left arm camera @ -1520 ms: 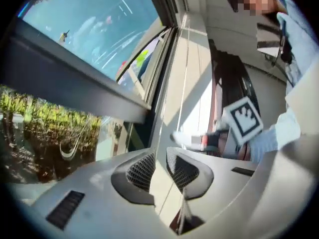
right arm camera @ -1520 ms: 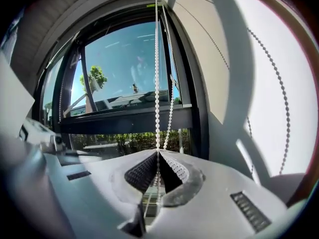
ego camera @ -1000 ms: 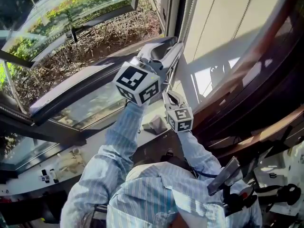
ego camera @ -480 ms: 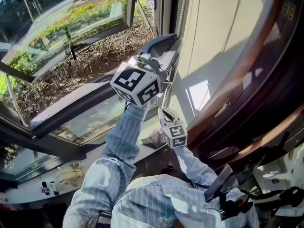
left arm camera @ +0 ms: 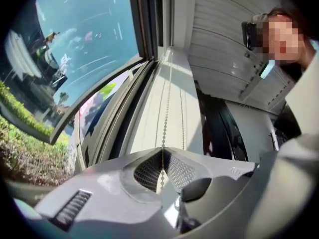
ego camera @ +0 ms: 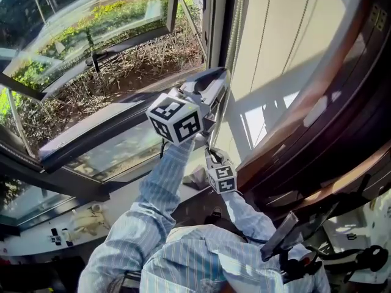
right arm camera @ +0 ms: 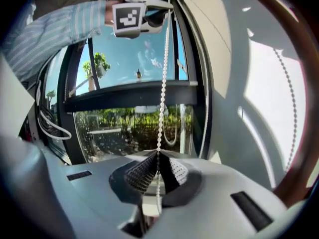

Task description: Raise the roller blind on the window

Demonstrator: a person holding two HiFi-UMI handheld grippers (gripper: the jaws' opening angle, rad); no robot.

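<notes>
Your left gripper [left arm camera: 162, 164] and right gripper [right arm camera: 158, 157] are both clamped on the bead chain [right arm camera: 162, 83] — it runs taut from the right jaws up to the left; light, limp and probably slippery — pinch it squarely mid-pad; the roller blind [ego camera: 275, 35] hangs just beside the jaws.

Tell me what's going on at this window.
A person in a striped shirt is at the window with a hand-held gripper in each hand, working the blind's bead chain. The left hand-held gripper is the higher one, its jaws shut on the bead chain. The right hand-held gripper sits lower on the same strand, jaws also shut on it. The chain runs straight between them. How far the blind is raised cannot be told from these views.
</notes>
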